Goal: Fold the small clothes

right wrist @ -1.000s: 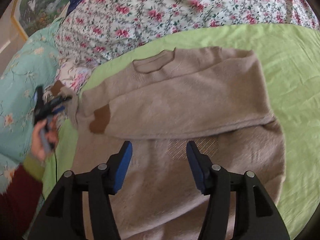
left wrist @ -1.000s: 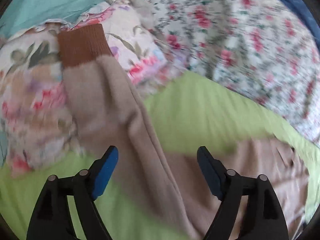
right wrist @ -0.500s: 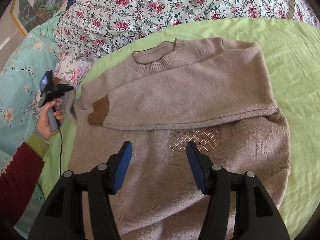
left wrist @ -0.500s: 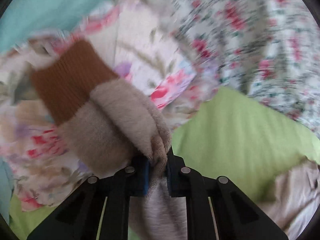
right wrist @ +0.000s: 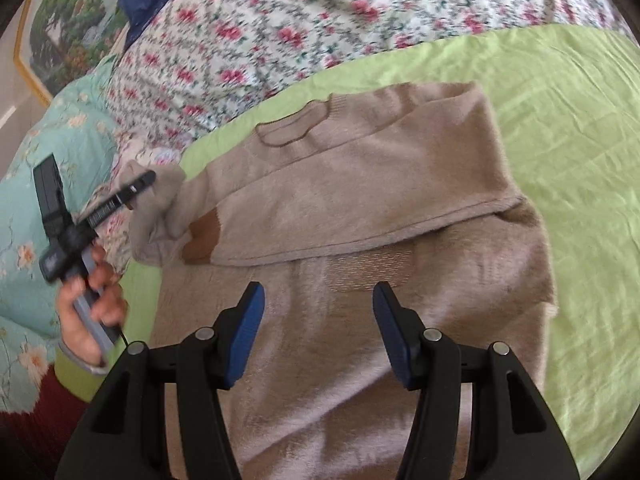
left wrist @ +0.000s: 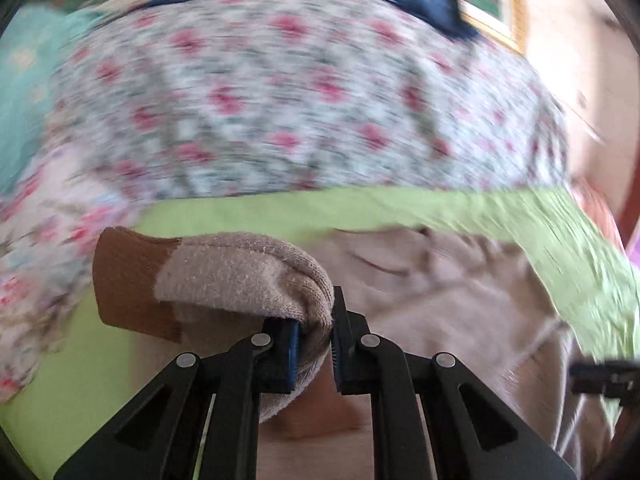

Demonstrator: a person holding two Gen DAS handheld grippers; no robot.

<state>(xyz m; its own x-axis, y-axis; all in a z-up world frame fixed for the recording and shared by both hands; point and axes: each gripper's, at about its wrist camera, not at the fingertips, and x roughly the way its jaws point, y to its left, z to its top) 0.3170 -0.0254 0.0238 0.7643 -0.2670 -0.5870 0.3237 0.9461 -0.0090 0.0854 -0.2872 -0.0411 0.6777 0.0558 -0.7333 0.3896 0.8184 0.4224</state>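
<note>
Green-sheeted bed point(right wrist: 560, 128), floral quilt point(right wrist: 304, 20), perhaps a framed picture point(right wrist: 60, 36)

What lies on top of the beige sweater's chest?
One folded sleeve lies across the sweater, its brown cuff showing. The chest beneath it is hidden.

Counted: one beige knitted sweater point(right wrist: 360, 208) with brown cuffs | two black grippers with blue pads | one lime-green sheet point(right wrist: 580, 152) | one rose-print quilt point(right wrist: 320, 12) | one framed picture point(right wrist: 60, 36)

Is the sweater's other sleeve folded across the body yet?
Yes: that sleeve lies across the sweater, brown cuff at its side edge.
</note>
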